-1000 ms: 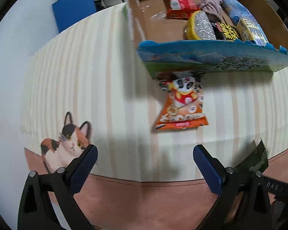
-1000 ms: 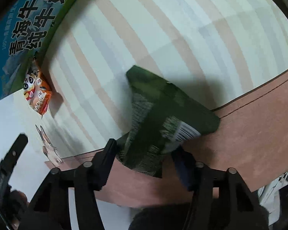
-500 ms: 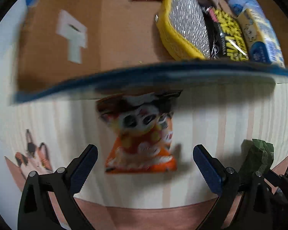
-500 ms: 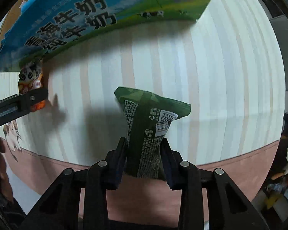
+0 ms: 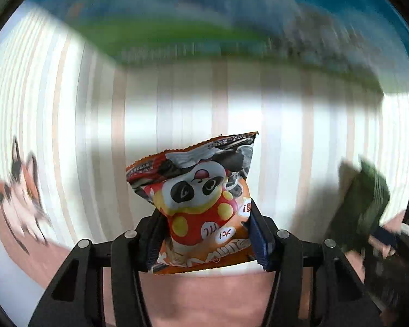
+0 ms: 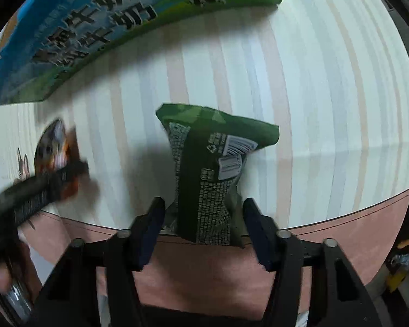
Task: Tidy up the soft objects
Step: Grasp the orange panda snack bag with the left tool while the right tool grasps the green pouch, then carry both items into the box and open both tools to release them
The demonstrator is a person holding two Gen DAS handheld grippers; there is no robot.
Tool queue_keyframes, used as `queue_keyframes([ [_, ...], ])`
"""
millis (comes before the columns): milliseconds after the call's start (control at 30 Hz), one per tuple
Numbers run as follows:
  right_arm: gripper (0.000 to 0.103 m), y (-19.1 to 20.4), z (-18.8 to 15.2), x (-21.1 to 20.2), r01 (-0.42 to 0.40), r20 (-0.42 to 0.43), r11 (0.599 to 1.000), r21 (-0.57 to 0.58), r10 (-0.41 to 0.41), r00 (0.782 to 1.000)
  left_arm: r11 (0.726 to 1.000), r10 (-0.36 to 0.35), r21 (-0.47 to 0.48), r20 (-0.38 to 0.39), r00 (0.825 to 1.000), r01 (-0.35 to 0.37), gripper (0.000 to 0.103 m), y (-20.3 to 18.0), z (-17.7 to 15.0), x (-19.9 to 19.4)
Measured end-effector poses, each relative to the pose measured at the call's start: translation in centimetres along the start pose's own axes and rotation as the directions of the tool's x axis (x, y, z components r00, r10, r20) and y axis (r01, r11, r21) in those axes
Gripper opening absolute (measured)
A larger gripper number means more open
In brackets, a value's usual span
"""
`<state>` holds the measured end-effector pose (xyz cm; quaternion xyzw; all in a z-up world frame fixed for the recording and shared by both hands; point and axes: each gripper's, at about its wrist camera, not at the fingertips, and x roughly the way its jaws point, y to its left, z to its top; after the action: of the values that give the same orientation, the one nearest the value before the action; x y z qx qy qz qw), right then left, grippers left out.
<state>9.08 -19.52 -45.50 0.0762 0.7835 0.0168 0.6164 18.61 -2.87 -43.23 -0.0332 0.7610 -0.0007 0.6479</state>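
My left gripper is shut on an orange panda snack bag, pinching its lower part. The bag stands upright between the blue pads. My right gripper is closed on a dark green snack packet, which sticks up between the fingers with its barcode showing. The green packet shows blurred at the right edge of the left wrist view. The left gripper and orange bag show blurred at the left of the right wrist view. The blue-green carton box lies beyond both.
The striped tablecloth with a pink border covers the table. A cat print sits at the left. The box wall fills the far side, blurred. Clutter lies off the table's right edge.
My left gripper dropped toward the orange bag and closed on it. The right gripper holds the green packet, its jaws slightly wider, and the view has tilted toward the box.
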Motion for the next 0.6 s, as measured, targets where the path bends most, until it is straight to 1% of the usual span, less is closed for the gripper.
queue_keyframes([
  [67, 0.044, 0.1, -0.2, 0.3, 0.002, -0.012, 1.000, -0.024, -0.002, 1.000, 1.000, -0.012, -0.016, -0.022, 1.000, 0.012, 0.052, 0.0, -1.8, 0.3],
  [133, 0.042, 0.7, -0.8, 0.3, 0.038, -0.013, 0.996, -0.080, -0.039, 0.999, 0.999, -0.027, -0.024, -0.042, 0.999, 0.026, 0.052, -0.1, -3.6, 0.8],
  [200, 0.042, 1.2, -1.4, 0.6, 0.063, -0.018, 0.989, -0.131, -0.066, 0.998, 0.999, -0.029, -0.041, -0.056, 0.998, 0.027, 0.053, -0.1, -4.3, 1.5],
  [233, 0.042, 1.5, -1.6, 0.8, 0.071, -0.018, 0.987, -0.144, -0.075, 0.997, 0.999, -0.029, -0.044, -0.046, 0.999, 0.027, 0.056, -0.3, -4.6, 1.6],
  [300, 0.042, 2.1, -1.8, 1.0, 0.088, -0.012, 0.983, -0.162, -0.091, 0.996, 1.000, 0.016, -0.012, -0.027, 1.000, -0.016, 0.058, -1.1, -4.6, 1.3],
  [333, 0.043, 2.8, -2.0, 1.4, 0.090, -0.012, 0.983, -0.163, -0.093, 0.996, 0.999, 0.039, 0.009, -0.023, 0.999, -0.039, 0.061, -1.7, -4.6, 1.2],
  [400, 0.044, 2.9, -1.9, 1.5, 0.088, -0.015, 0.984, -0.153, -0.091, 0.996, 0.999, 0.047, 0.018, -0.009, 0.999, -0.046, 0.063, -2.8, -4.6, 0.8],
  [500, 0.045, 2.8, -1.5, 2.1, 0.071, -0.029, 0.988, -0.136, -0.076, 0.997, 0.999, 0.045, 0.015, -0.010, 0.999, -0.045, 0.063, -4.2, -4.8, 0.7],
  [600, 0.045, 1.3, -0.7, 1.9, 0.056, -0.032, 0.991, -0.119, -0.060, 0.998, 0.999, 0.043, 0.024, -0.007, 0.999, -0.043, 0.061, -3.3, -4.4, 1.2],
])
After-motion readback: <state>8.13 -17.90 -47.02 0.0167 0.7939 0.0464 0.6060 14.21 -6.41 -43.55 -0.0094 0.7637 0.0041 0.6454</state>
